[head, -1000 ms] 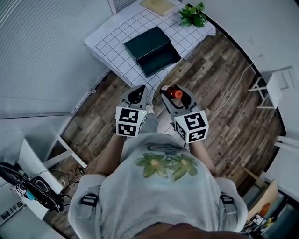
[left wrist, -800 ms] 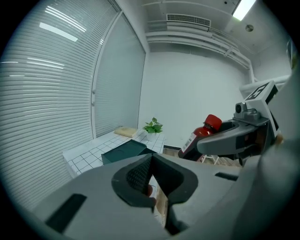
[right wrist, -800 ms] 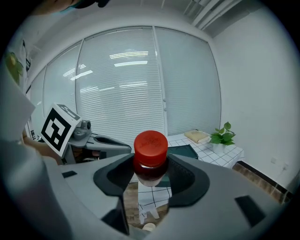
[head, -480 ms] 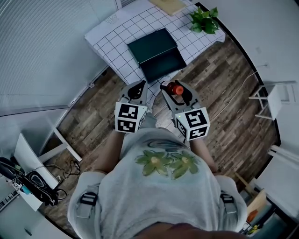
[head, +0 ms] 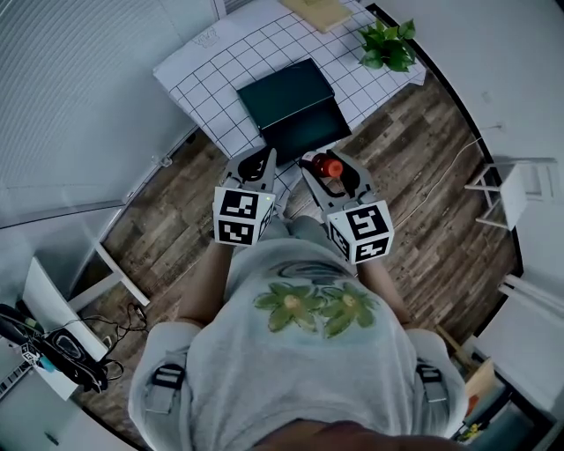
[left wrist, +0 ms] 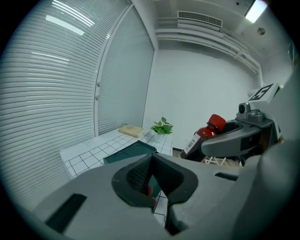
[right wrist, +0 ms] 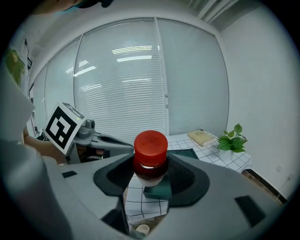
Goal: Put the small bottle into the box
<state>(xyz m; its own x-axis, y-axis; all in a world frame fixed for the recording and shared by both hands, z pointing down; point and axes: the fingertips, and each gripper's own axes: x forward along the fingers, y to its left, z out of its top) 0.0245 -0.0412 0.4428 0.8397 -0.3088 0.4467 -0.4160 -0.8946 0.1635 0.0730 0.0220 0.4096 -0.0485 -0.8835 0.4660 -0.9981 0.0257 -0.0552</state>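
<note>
The small bottle point(head: 330, 166), dark with a red cap, stands upright between the jaws of my right gripper point(head: 331, 173), which is shut on it. In the right gripper view the red cap point(right wrist: 150, 145) rises above the jaws of the right gripper point(right wrist: 150, 169). The box point(head: 293, 107) is dark green and lies on the checked table point(head: 211, 66), just beyond both grippers. My left gripper point(head: 260, 163) is beside the right one, shut and empty. From the left gripper point(left wrist: 151, 174) view, the bottle point(left wrist: 206, 135) shows at the right and the box point(left wrist: 130, 153) ahead.
A potted plant point(head: 388, 46) and a yellowish book point(head: 322, 11) sit at the table's far end. A white rack point(head: 515, 185) stands on the wood floor to the right. Window blinds point(head: 79, 97) run along the left. Cables and gear point(head: 53, 348) lie at the lower left.
Both grippers, the right one holding the bottle, have come slightly nearer to the table and box. The jaws have not changed.
</note>
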